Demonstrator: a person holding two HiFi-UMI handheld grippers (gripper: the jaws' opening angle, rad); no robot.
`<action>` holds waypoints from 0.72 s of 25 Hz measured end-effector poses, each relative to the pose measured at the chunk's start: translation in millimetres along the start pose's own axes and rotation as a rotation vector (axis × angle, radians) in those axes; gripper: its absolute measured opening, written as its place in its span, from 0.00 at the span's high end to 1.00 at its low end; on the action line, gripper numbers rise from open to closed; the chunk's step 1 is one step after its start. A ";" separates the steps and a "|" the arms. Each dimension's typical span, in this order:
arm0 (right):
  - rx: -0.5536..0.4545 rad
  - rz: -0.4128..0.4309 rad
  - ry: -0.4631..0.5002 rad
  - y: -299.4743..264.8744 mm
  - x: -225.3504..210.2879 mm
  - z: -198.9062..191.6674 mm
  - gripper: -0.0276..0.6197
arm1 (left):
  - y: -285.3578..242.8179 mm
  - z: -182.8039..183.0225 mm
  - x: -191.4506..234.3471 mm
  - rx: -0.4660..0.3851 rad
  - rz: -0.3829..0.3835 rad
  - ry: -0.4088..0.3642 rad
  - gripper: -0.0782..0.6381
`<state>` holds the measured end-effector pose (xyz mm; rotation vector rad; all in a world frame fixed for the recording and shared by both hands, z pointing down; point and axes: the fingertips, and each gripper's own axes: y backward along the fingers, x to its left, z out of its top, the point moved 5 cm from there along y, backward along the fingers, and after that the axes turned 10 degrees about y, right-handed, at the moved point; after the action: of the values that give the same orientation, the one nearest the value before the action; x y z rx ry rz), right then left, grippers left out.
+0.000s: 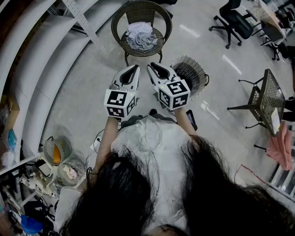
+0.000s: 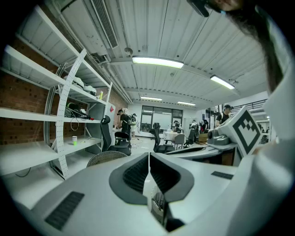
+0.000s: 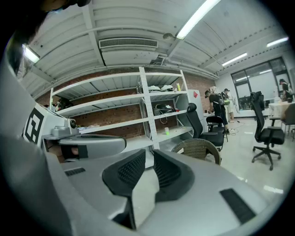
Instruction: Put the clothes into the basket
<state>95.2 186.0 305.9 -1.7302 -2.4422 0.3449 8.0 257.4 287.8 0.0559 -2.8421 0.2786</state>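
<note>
Clothes point(image 1: 140, 36) — shapeless heap; basket point(image 1: 194, 73) mouth up

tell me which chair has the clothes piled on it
The brown wicker chair at top centre, pale clothes heaped on its seat; the black office chairs at upper right hold none.

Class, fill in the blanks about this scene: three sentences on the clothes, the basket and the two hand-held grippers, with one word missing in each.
1. The clothes lie heaped on the seat of a wicker ____.
2. The basket stands on the ____.
3. The left hand-held gripper and the right hand-held gripper each hold ____ between their jaws.

Missing words: chair; floor; nothing.
</note>
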 end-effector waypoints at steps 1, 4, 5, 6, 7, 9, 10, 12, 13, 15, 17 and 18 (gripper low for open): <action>-0.001 -0.001 -0.002 -0.6 -0.8 -0.3 0.85 | -0.7 -0.3 0.7 0.002 0.001 0.001 0.86; -0.009 -0.004 -0.019 -1.4 -4.3 -1.3 0.85 | -2.8 -1.7 1.6 0.006 0.004 0.004 0.86; -0.013 -0.002 -0.029 -1.2 -5.9 -1.7 0.85 | -3.7 -2.4 1.4 0.007 0.005 0.006 0.86; -0.018 0.001 -0.037 -0.9 -7.6 -2.0 0.85 | -4.9 -3.1 1.0 0.008 0.006 0.007 0.86; -0.021 0.004 -0.044 -0.6 -9.6 -2.3 0.85 | -6.3 -3.7 0.3 0.010 0.008 0.008 0.86; -0.023 0.008 -0.049 0.4 -14.2 -3.7 0.85 | -9.5 -4.9 -1.7 0.014 0.011 0.008 0.86; -0.021 0.009 -0.048 0.9 -16.6 -4.9 0.85 | -11.4 -5.7 -2.7 0.016 0.014 0.009 0.86; -0.016 0.012 -0.046 1.5 -21.4 -8.4 0.85 | -14.9 -8.1 -4.1 0.019 0.020 0.010 0.86; -0.014 0.016 -0.046 1.9 -23.5 -10.4 0.85 | -16.6 -9.8 -4.8 0.021 0.024 0.012 0.86; -0.012 0.027 -0.045 3.6 -28.7 -14.2 0.85 | -20.6 -12.9 -7.4 0.023 0.033 0.014 0.86; -0.010 0.038 -0.039 6.2 -35.6 -16.9 0.85 | -26.0 -14.9 -11.8 0.020 0.042 0.018 0.86; -0.009 0.044 -0.037 7.6 -39.1 -18.1 0.85 | -28.5 -16.0 -14.3 0.018 0.047 0.021 0.86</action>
<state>119.5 153.6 322.5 -1.7994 -2.4381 0.3739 28.0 232.7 304.1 -0.0095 -2.8232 0.3126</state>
